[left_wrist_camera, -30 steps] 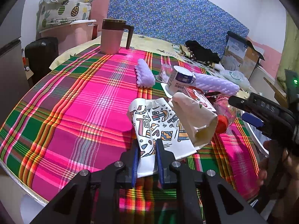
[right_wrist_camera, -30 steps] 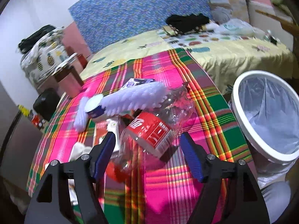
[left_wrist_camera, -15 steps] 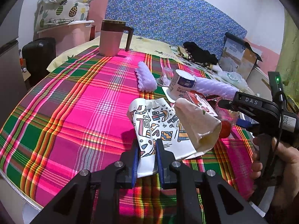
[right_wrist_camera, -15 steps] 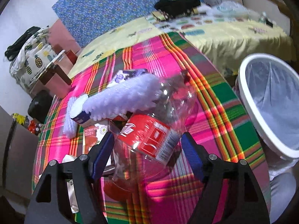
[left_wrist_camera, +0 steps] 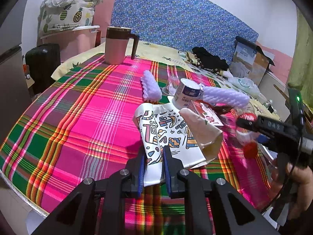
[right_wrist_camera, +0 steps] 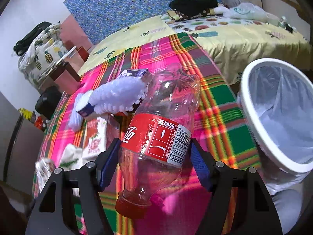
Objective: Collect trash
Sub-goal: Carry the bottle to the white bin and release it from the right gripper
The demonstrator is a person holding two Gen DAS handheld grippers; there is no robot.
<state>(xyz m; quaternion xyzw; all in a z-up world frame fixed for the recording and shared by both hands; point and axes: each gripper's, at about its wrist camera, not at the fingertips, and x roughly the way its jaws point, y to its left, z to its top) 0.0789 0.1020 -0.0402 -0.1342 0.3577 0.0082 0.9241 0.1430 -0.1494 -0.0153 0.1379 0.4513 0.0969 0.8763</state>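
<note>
Over in the left wrist view nothing has shifted: the left gripper [left_wrist_camera: 153, 163] still has its fingers [left_wrist_camera: 141, 166] drawn narrow on the near edge of the patterned paper bag [left_wrist_camera: 166, 135], low centre of frame, the bag lying flat on the plaid worktop [left_wrist_camera: 78, 121] just as a second ago. Moving right, here's the change: the right gripper [right_wrist_camera: 154, 162] has gone from wide around the cola bottle [right_wrist_camera: 162, 129] to closed on its red label, and the bottle now looks lifted and tilted, red cap at the bottom of frame, base pointing toward the upper centre. By my reading that's the pick made, with the carry to the bin next. Only the right wrist view shows the white lined bin [right_wrist_camera: 252, 121], at the right edge beside the worktop and close to the bottle; the left view misses it entirely. The left view gives what the right cannot: the pink mug [left_wrist_camera: 117, 45] upper left, well clear of the litter, and the right gripper side-on at far right with only the bottle's red cap peeking out.
</note>
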